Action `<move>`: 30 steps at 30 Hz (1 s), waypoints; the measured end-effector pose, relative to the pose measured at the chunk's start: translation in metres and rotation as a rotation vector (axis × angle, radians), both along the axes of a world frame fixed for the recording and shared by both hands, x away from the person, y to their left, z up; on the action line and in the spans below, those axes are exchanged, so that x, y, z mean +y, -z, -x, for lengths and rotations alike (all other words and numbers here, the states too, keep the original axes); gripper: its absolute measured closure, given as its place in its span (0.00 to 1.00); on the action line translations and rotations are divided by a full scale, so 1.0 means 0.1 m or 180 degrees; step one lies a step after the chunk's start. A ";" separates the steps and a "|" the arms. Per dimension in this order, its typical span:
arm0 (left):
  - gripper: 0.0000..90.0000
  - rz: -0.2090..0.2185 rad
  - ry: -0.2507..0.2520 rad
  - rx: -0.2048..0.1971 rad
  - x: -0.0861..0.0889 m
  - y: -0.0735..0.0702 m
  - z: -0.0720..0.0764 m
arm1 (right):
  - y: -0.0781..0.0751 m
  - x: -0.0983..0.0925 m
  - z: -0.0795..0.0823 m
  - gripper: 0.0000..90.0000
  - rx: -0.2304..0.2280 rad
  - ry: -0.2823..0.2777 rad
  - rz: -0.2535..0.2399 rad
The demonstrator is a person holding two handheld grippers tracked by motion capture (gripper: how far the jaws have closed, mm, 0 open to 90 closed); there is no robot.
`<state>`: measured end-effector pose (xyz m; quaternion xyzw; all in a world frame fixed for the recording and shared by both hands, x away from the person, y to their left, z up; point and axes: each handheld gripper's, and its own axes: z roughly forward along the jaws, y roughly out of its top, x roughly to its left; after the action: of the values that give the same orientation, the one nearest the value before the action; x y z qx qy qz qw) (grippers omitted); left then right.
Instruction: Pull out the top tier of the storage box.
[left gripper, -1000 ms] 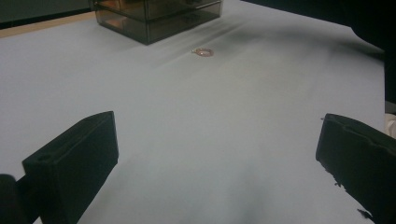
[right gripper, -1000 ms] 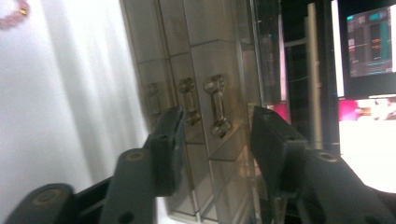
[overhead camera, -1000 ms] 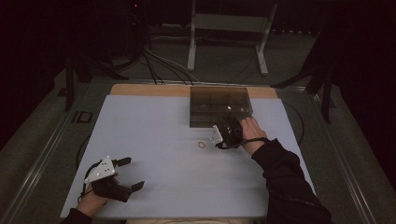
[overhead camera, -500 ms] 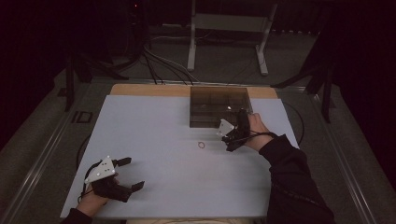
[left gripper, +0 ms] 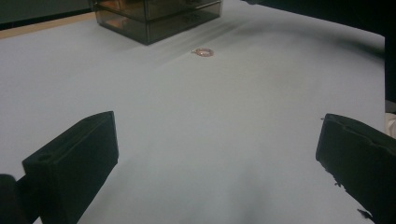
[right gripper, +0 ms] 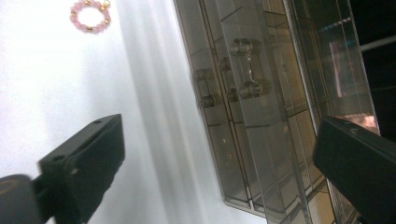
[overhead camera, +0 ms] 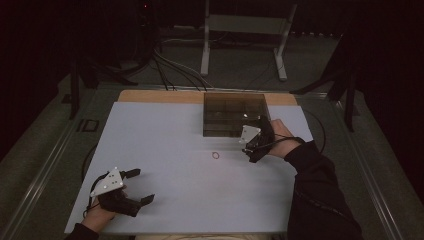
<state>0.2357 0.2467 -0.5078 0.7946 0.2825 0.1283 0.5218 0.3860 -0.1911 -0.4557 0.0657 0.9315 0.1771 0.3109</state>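
Observation:
A small pink bead bracelet lies flat on the pale table top, just in front of a smoky clear drawer box. My right gripper hovers to the right of the bracelet, at the box's front right corner, facing its drawer handles. Its jaws have just been opening and now stand wide apart with nothing between them. Near the table's front left edge, my left gripper is open and empty, pointing across the table toward the bracelet.
A strip of bare wood shows along the table's far edge. Beyond it stand a white metal frame and cables on the dark floor. The surroundings are dim.
My right gripper has drawn away from the bracelet, moving right and toward the box front. The bracelet stays on the table. The left gripper has not moved.

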 end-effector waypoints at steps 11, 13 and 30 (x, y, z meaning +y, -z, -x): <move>0.00 -0.0009 -0.0001 0.0002 0.00 0.00 0.00 | -0.18 -0.15 -0.12 0.06 0.0575 -0.0132 -0.0236; 0.00 0.0010 0.0005 0.0015 0.00 0.00 0.00 | -0.22 -0.17 -0.14 0.06 0.0666 -0.0158 -0.0275; 0.00 0.0020 0.0011 0.0010 0.00 0.00 0.00 | -0.35 -0.27 -0.41 0.11 0.1161 -0.0341 -0.0418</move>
<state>0.2359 0.2468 -0.5078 0.7937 0.2823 0.1253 0.5241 0.4274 -0.2184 -0.4203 0.0673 0.9610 0.2389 0.1222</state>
